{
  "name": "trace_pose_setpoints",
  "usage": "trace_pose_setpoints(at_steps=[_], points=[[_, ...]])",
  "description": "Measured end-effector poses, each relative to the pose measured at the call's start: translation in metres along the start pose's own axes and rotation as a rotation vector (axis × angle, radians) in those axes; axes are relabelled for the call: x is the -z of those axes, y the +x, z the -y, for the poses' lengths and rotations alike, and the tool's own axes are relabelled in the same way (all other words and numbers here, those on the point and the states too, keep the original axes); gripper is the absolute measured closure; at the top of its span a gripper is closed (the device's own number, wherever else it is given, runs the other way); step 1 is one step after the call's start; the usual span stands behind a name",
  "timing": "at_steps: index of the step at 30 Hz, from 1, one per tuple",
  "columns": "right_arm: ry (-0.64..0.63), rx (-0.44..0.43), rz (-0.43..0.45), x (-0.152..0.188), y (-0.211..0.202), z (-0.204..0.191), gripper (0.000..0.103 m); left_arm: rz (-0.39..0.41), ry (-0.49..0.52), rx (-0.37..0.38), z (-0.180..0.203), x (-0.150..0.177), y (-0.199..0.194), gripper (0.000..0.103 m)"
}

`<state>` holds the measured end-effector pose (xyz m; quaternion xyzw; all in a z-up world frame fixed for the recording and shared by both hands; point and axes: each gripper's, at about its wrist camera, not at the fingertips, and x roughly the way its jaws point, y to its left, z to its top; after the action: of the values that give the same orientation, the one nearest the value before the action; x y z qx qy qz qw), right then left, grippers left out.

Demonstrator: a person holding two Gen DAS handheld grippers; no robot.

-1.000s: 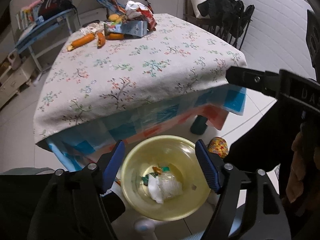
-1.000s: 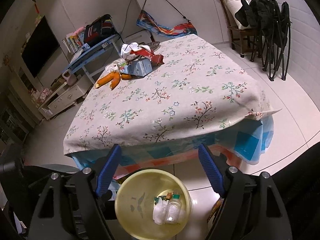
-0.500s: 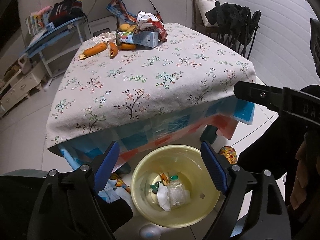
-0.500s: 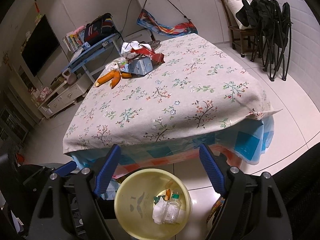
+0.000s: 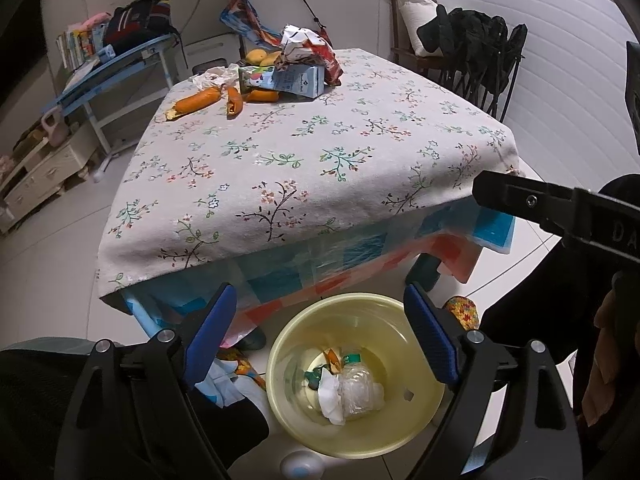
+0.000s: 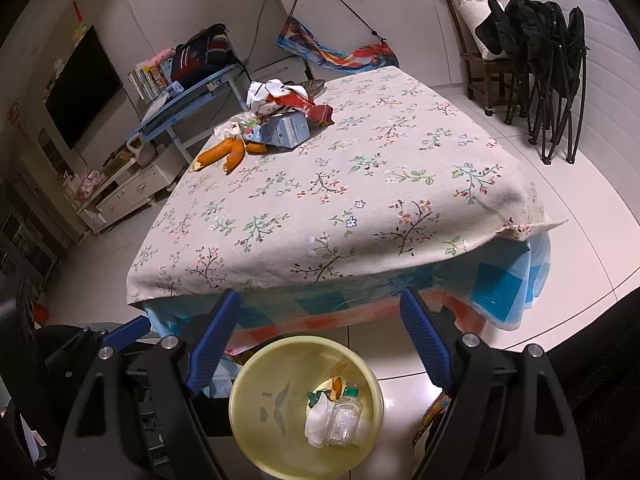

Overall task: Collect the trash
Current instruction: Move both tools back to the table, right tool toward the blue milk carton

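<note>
A yellow bin [image 5: 424, 420] [image 6: 248, 432] stands on the floor by the table's near edge, holding a clear plastic bottle [image 5: 358, 392] [image 6: 342, 418], white tissue and scraps. My left gripper [image 5: 320, 332] and right gripper [image 6: 320, 336] are both open and empty, held above the bin. Trash lies at the table's far end: banana peels [image 5: 200, 100] [image 6: 220, 154], a blue carton [image 5: 292, 80] [image 6: 286, 130] and a crumpled red-and-white wrapper [image 5: 308, 46] [image 6: 286, 98]. The right gripper's body [image 5: 560, 216] shows in the left wrist view.
The table has a floral cloth [image 5: 320, 152] [image 6: 360, 200] over a checked plastic sheet. A blue desk [image 5: 116, 64] and low white cabinet [image 6: 128, 188] stand left. Folded black chairs [image 6: 552, 80] stand right. A patterned slipper [image 5: 462, 312] lies by the bin.
Both grippers have lifted and drawn back a little from the table; the bin sits lower in both views. The jaws stay open.
</note>
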<state>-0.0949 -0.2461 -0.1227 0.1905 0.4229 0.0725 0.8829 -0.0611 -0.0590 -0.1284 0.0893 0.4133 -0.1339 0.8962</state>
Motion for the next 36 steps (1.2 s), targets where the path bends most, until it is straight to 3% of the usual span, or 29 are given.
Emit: trace_pose_setpoints(at_steps=[19, 26, 36], points=[[-0.02, -0.034, -0.014, -0.004, 0.003, -0.008, 0.024, 0.024, -0.14, -0.061, -0.033, -0.012, -0.002, 0.021], [-0.06, -0.091, -0.037, -0.032, 0.012, -0.022, 0.024, 0.077, -0.186, -0.097, -0.066, -0.047, -0.01, 0.021], [-0.189, -0.142, -0.079, -0.077, 0.041, -0.043, 0.024, 0.072, -0.261, -0.105, -0.109, -0.087, 0.014, 0.021]])
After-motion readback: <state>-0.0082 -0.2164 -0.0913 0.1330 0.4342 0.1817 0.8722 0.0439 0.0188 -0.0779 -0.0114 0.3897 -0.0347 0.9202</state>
